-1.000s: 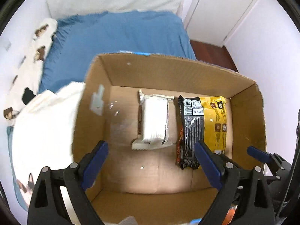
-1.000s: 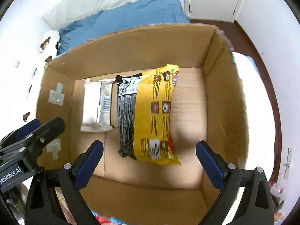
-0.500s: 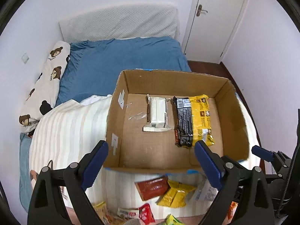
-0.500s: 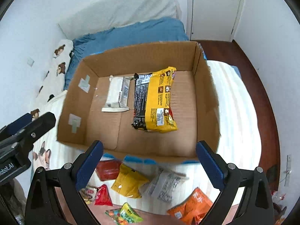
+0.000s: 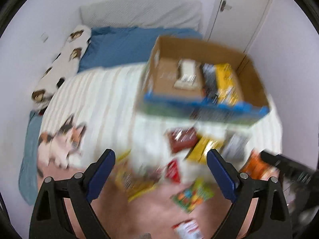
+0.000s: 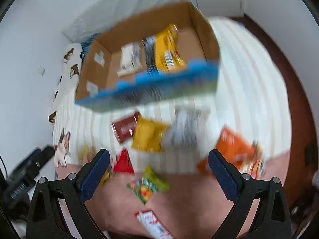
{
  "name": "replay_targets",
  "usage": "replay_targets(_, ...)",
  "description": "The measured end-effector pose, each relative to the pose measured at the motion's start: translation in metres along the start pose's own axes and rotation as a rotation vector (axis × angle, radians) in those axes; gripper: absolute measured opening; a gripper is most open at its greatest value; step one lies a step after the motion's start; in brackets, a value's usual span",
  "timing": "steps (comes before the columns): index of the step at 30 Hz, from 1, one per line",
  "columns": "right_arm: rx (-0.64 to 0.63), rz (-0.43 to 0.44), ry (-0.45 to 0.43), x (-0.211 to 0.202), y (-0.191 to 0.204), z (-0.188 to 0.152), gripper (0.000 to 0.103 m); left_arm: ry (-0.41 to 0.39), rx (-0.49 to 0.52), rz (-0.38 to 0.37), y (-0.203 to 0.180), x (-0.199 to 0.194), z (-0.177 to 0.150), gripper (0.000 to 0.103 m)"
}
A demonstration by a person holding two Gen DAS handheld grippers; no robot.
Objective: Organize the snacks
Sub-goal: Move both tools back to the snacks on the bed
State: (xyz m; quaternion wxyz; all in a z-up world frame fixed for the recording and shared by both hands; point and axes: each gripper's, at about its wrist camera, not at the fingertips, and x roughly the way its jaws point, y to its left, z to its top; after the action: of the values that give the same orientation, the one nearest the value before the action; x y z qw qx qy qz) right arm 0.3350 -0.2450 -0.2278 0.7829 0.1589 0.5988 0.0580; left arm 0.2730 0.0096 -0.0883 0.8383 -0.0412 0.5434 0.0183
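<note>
Left wrist view, jaws: I saw the left gripper (image 5: 160,164) spread wide with nothing between its blue pads.
Left wrist view, box: the open brown cardboard box (image 5: 253,83) with a blue front edge sat on the striped cream blanket (image 5: 95,103); a white packet (image 5: 186,75) and a yellow-and-black bag (image 5: 225,83) lay flat inside it.
Left wrist view, loose snacks: a dark red packet (image 5: 182,139) and others lay just in front of the box; the picture was blurred.
Right wrist view, jaws: the right gripper (image 6: 159,164) was likewise wide apart and empty.
Right wrist view, loose snacks: I noted an orange bag (image 6: 237,149), a yellow pouch (image 6: 148,136) and a red triangular packet (image 6: 123,163) scattered below the box.
Procedure: I judged it best to steady each hand, pick one packet, straddle its middle and close gently.
</note>
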Motion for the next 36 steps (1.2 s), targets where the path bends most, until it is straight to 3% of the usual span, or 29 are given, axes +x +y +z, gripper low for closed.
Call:
replay_targets(6,0.091,0.011,0.11,0.041,-0.029,-0.051,0.101,0.17,0.084,0.102,0.026,0.055,-0.066,0.094)
replay_targets(11,0.133,-0.006,0.169,0.069,-0.043,-0.074,0.101,0.297,0.136,0.143,0.04,0.111,-0.089,0.094)
replay_targets(18,0.068,0.003,0.32,0.111,-0.023,-0.121,0.101,0.395,0.072,0.079,0.059,0.158,-0.092,0.094)
replay_targets(24,-0.091,-0.075,0.493,0.16,0.012,-0.193,0.099,0.414,0.034,0.035,0.063,0.147,-0.111,0.094)
replay_targets(27,-0.194,-0.167,0.469,0.175,0.026,-0.213,0.096,0.431,-0.077,0.018,0.083,0.135,-0.126,0.094)
replay_targets(29,-0.29,-0.213,0.398,0.177,0.038,-0.221,0.085,0.436,-0.2,-0.01,0.102,0.128,-0.131,0.094)
replay_targets(30,-0.317,-0.227,0.378,0.176,0.041,-0.222,0.064,0.431,-0.269,-0.032,0.112,0.124,-0.131,0.094)
replay_targets(31,-0.333,-0.235,0.351,0.173,0.044,-0.221,0.051,0.427,-0.309,-0.044,0.119,0.122,-0.13,0.094)
replay_targets(36,-0.202,-0.182,0.298,0.155,0.029,-0.199,0.049,0.394,-0.502,-0.129,0.138,0.121,-0.118,0.094)
